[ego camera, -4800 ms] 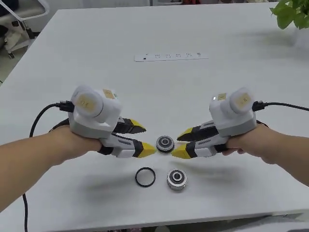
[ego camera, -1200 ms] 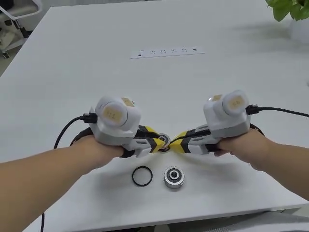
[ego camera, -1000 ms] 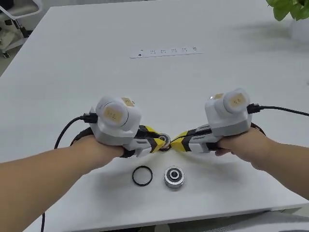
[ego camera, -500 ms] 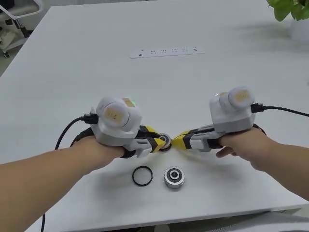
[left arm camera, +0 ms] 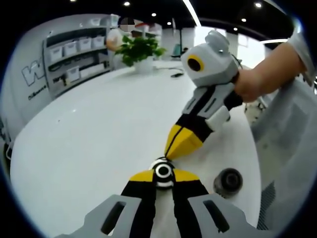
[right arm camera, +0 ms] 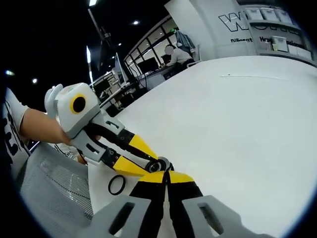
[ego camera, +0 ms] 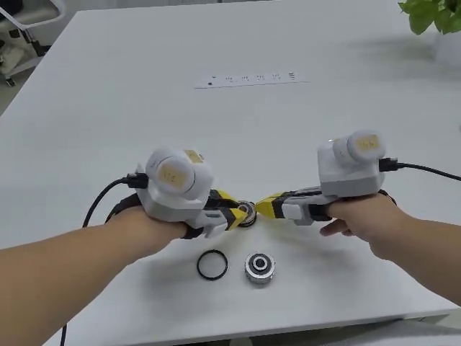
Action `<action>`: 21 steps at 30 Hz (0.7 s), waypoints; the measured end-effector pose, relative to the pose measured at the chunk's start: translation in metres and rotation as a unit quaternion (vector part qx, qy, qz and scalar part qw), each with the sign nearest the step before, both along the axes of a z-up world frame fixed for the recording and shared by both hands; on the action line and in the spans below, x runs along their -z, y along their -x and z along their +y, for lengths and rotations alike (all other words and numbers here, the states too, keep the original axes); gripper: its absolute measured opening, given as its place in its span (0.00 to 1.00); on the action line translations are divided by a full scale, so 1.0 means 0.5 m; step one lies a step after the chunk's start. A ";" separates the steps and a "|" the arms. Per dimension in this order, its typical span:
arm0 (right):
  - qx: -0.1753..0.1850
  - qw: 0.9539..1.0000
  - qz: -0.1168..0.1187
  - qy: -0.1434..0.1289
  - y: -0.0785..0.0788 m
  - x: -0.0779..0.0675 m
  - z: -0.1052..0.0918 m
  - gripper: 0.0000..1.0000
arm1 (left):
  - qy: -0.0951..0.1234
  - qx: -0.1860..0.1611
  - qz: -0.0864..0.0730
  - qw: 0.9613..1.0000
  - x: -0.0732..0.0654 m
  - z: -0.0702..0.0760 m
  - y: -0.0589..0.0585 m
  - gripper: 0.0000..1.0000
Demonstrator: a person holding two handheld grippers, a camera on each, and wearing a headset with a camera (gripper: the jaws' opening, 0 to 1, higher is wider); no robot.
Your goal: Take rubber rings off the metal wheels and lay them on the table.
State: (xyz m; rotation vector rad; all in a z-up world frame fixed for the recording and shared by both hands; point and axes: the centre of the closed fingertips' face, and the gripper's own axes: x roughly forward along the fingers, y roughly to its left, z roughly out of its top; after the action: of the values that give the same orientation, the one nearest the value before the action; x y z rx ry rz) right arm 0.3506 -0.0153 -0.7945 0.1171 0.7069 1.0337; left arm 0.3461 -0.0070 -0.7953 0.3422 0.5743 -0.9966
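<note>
Your head view is bright and evenly lit from overhead. The white surface [ego camera: 324,94] nearly washes out, with only soft shadows near 6 o'clock. In the left gripper view, ceiling lights [left arm camera: 190,12] streak with glare at 12 o'clock. The metal wheel [left arm camera: 163,170] clamped in your left claw [left arm camera: 163,174] is sharp — the edges bow and blur.

White table [ego camera: 108,94]: power strip [ego camera: 251,78], rubber ring [ego camera: 214,264], metal wheel [ego camera: 259,266].
</note>
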 end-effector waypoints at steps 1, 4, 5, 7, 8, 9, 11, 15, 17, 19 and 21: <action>0.000 1.000 0.001 0.000 -0.001 0.001 -0.002 0.00 | -0.002 0.001 -0.001 1.000 0.000 0.000 0.000 0.12; -0.002 1.000 0.002 0.000 -0.004 0.004 -0.004 0.00 | -0.006 0.003 -0.003 1.000 0.000 0.000 0.000 0.12; -0.003 1.000 0.003 0.000 -0.003 0.004 -0.004 0.00 | -0.008 0.004 -0.004 1.000 0.000 0.000 0.001 0.12; -0.004 1.000 0.005 -0.001 -0.001 0.002 -0.002 0.00 | -0.009 0.004 -0.005 1.000 0.000 0.001 0.000 0.12; -0.006 1.000 0.005 -0.001 0.001 0.002 -0.001 0.00 | -0.009 0.004 -0.005 1.000 0.000 0.001 0.001 0.12; -0.008 1.000 0.005 -0.002 0.002 0.000 0.002 0.00 | -0.010 0.004 -0.006 1.000 0.000 0.001 0.001 0.12; -0.013 1.000 0.004 -0.003 0.006 -0.001 0.007 0.00 | -0.011 0.005 -0.006 1.000 0.000 0.001 0.002 0.12; -0.020 1.000 0.004 -0.005 0.008 -0.001 0.013 0.00 | -0.013 0.006 -0.007 1.000 0.000 0.002 0.003 0.12; -0.020 1.000 0.005 -0.006 0.008 -0.002 0.012 0.00 | -0.013 0.005 -0.007 1.000 0.000 0.002 0.003 0.12; -0.021 1.000 0.005 -0.007 0.009 -0.003 0.013 0.00 | -0.012 0.005 -0.007 1.000 0.000 0.002 0.003 0.12; -0.023 1.000 0.007 -0.008 0.011 -0.004 0.015 0.00 | -0.013 0.006 -0.008 1.000 0.000 0.002 0.003 0.12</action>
State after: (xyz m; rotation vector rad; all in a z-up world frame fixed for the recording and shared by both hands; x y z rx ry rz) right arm 0.3451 -0.0076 -0.7925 0.1234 0.7175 1.0842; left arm 0.3447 -0.0060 -0.7953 0.3760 0.5717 -0.9977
